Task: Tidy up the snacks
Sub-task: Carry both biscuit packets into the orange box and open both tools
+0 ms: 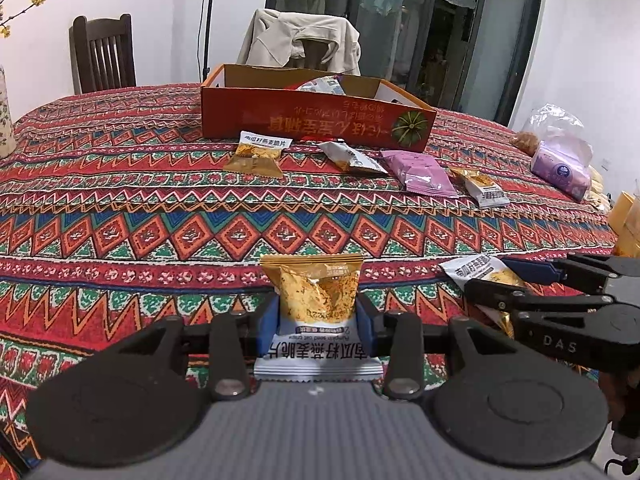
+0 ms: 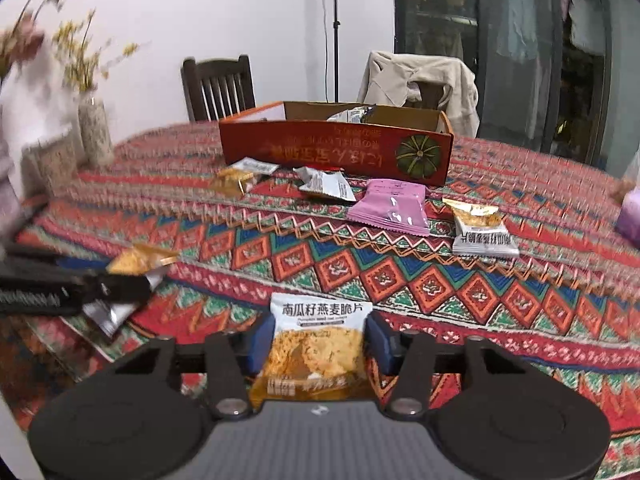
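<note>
In the left wrist view, our left claw (image 1: 317,316) is closed on a gold and white snack packet (image 1: 318,312), pinched between the blue pads. Far ahead of this claw stands the orange box (image 1: 316,122), with at least one packet already inside, so we judge the task only partly done. Just before the box lie four more snacks: a gold packet (image 1: 256,154), a white packet (image 1: 352,157), a pink packet (image 1: 420,172) and another gold and white one (image 1: 482,186). To the right of the claw we see the right claw (image 1: 500,276) gripping its own packet (image 1: 484,270). A tissue pack (image 1: 562,168) lies far right

In the right wrist view, our right claw (image 2: 318,344) is closed on a packet with white top (image 2: 318,340). The box (image 2: 336,152) is far ahead, and nothing stands in the way, only the loose packets before its wall. To the left, blurred, the left claw (image 2: 100,280) holds its packet (image 2: 140,260). A vase (image 2: 96,132) stands far left, well apart. Six packets remain outside, as we count
</note>
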{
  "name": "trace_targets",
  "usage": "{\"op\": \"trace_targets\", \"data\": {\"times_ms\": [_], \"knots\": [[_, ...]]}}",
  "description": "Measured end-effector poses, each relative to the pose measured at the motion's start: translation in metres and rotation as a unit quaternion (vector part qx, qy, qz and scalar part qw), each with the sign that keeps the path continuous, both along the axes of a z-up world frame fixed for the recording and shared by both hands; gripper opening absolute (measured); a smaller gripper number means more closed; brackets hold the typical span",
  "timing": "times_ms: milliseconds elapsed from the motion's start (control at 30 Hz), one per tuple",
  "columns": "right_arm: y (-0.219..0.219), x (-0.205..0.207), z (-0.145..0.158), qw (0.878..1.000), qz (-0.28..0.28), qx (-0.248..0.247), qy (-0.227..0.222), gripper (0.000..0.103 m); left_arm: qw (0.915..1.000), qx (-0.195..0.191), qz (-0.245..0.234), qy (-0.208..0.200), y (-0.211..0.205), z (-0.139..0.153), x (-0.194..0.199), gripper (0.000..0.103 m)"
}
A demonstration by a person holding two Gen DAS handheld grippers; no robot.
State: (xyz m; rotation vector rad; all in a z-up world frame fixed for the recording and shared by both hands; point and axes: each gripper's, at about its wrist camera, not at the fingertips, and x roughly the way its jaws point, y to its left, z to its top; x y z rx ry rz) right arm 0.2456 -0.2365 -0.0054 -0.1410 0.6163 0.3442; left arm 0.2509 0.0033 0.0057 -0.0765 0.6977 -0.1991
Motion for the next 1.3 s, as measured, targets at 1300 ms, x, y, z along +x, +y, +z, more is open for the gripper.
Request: {"op": "trace_targets", "data": {"times_ms": [1300], "knots": [[-0.013, 0.435, 0.050, 0.997, -0.078, 0.016, 0.022, 0.053, 0.9994, 0.015, 0.018, 0.026, 0.016, 0.041, 0.428, 0.071]]}}
